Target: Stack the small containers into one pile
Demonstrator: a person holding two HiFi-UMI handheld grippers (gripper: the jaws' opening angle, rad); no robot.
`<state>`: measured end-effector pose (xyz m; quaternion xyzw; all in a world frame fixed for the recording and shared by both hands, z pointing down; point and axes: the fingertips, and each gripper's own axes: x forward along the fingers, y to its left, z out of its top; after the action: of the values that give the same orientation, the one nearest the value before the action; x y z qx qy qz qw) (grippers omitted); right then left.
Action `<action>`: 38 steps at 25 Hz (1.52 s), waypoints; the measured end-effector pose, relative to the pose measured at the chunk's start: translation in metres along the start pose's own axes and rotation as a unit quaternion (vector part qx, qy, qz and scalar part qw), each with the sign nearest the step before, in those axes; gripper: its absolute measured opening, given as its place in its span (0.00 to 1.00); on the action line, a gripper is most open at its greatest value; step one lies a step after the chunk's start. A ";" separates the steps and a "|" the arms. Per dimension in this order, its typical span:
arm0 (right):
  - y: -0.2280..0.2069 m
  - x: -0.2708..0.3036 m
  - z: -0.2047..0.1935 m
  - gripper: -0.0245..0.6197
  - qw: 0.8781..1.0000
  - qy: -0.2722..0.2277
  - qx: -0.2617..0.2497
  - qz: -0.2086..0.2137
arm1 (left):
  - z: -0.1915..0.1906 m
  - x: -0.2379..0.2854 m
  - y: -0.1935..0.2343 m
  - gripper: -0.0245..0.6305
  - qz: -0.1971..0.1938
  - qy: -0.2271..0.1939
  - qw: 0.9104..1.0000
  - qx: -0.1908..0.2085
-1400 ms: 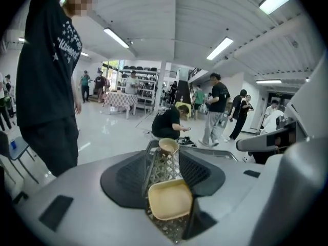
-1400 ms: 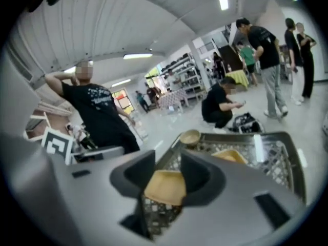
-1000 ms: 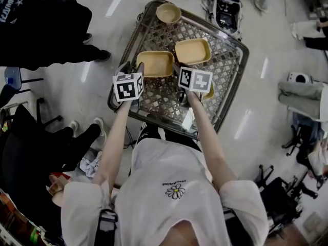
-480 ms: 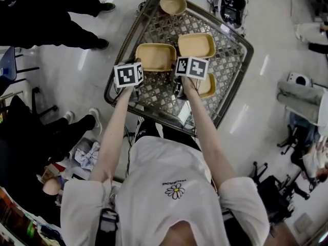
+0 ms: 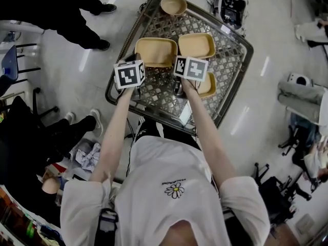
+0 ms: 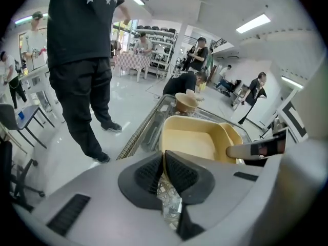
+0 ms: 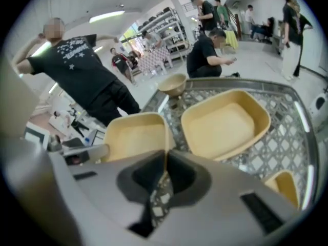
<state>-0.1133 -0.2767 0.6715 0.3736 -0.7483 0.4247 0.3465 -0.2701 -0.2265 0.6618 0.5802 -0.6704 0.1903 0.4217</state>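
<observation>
Gripping step | left gripper (image 6: pixel 163 158) and right gripper (image 7: pixel 165 160) both closing, nearly shut, pinching near rim of left tray (image 5: pixel 156 52) on cart (image 5: pixel 228 68) | next: lift level, nest into right tray (image 5: pixel 196 45) alongside.

The tray (image 5: pixel 156 52) looks like smooth, matt tan plastic, and so does the bowl (image 5: pixel 173 4). The bench (image 5: pixel 225 68) top is shiny metal lattice. The floor (image 5: pixel 77 81) is glossy and mirrors the lights. The shirt (image 5: pixel 169 183) is soft white cloth.
</observation>
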 end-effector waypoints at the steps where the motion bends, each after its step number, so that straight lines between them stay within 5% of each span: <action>1: 0.004 -0.007 0.009 0.10 1.000 -0.018 -0.010 -0.001 | 0.010 -0.006 -0.002 0.10 -0.001 -0.016 1.000 0.003; 6: 0.027 -0.053 0.054 0.10 0.992 -0.114 -0.048 0.001 | 0.063 -0.045 -0.016 0.09 -0.008 -0.100 0.995 0.019; 10: 0.050 -0.103 0.094 0.10 0.974 -0.210 -0.082 0.003 | 0.115 -0.088 -0.033 0.09 -0.011 -0.181 0.982 0.045; 19: 0.092 -0.249 0.143 0.10 0.895 -0.420 -0.150 -0.002 | 0.195 -0.214 -0.090 0.09 -0.026 -0.363 0.926 0.103; 26: 0.129 -0.316 0.137 0.10 0.843 -0.507 -0.179 -0.011 | 0.204 -0.296 -0.101 0.09 -0.019 -0.444 0.886 0.133; 33: 0.129 -0.347 0.133 0.10 0.827 -0.528 -0.194 -0.002 | 0.204 -0.318 -0.117 0.09 -0.018 -0.463 0.876 0.132; 38: 0.102 -0.356 0.129 0.10 0.835 -0.514 -0.194 -0.008 | 0.190 -0.313 -0.144 0.09 -0.027 -0.449 0.883 0.130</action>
<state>-0.0554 -0.2607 0.2838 0.4693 -0.8827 0.0148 -0.0197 -0.2098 -0.2111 0.2738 0.6708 -0.7414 -0.0166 0.0007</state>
